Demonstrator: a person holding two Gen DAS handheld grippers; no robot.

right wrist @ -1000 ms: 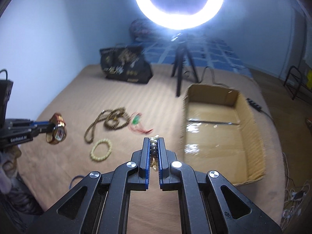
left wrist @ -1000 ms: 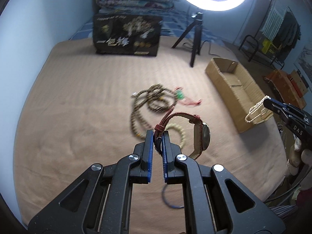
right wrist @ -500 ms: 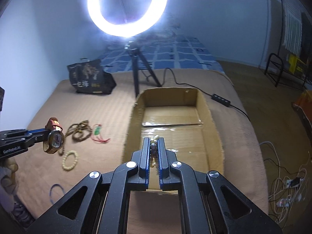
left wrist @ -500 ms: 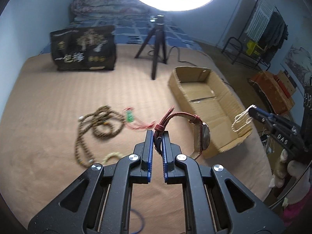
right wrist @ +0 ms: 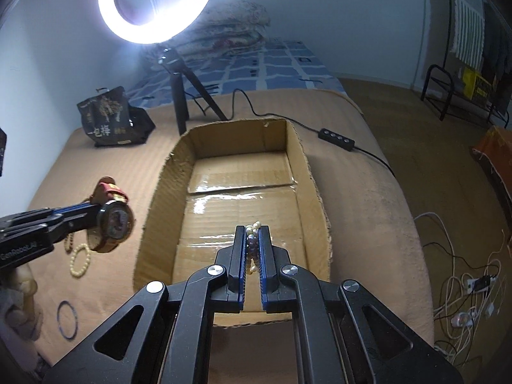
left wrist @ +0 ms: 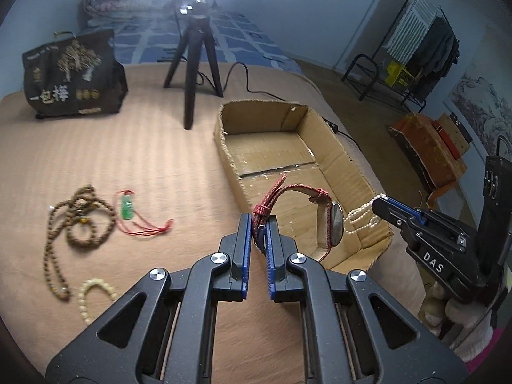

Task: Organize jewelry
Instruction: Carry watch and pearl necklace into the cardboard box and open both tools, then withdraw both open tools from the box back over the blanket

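My left gripper (left wrist: 258,220) is shut on the red strap of a wristwatch (left wrist: 329,224) and holds it in the air at the near left edge of the open cardboard box (left wrist: 339,156). My right gripper (right wrist: 252,233) is shut on a white pearl bracelet (right wrist: 254,227) above the near half of the box (right wrist: 307,172). In the left wrist view the pearls (left wrist: 363,217) hang from the right gripper (left wrist: 380,203) over the box's near right corner. The watch (right wrist: 115,220) and left gripper (right wrist: 92,209) show at the left of the right wrist view.
On the tan bed cover lie a long brown bead necklace (left wrist: 80,220), a green pendant on red cord (left wrist: 128,209), a cream bead bracelet (left wrist: 92,294) and a thin blue ring (right wrist: 67,320). A black bag (left wrist: 70,76) and a ring-light tripod (left wrist: 195,60) stand behind. A cable with a switch (right wrist: 336,136) runs past the box.
Both grippers have moved right toward the box with their loads. The pearls now hang over the box's near half and the watch has come up to its left edge.
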